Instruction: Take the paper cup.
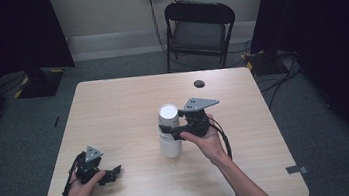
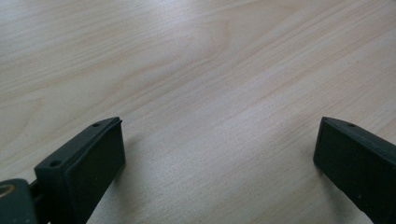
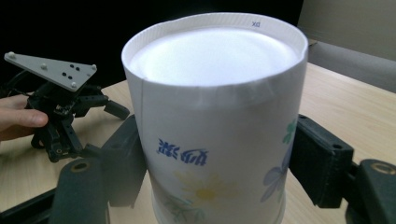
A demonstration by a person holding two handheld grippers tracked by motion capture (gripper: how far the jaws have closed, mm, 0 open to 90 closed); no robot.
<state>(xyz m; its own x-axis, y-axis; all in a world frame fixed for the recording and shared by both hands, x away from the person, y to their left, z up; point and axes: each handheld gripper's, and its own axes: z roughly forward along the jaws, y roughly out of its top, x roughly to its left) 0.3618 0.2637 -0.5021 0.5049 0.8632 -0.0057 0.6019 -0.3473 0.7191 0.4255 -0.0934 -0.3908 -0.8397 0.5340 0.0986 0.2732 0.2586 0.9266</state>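
Two fingers (image 3: 322, 161) pressed on upside-down paper cup (image 3: 215, 121) sides, cup between them

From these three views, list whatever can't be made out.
- Paper cup: upside down, so its inside is hidden; its lower edge is cut off in the right gripper view.
- Printed writing on the cup: inverted, too blurred to read.
- Dark round spot on the table: too small to identify in the high view.
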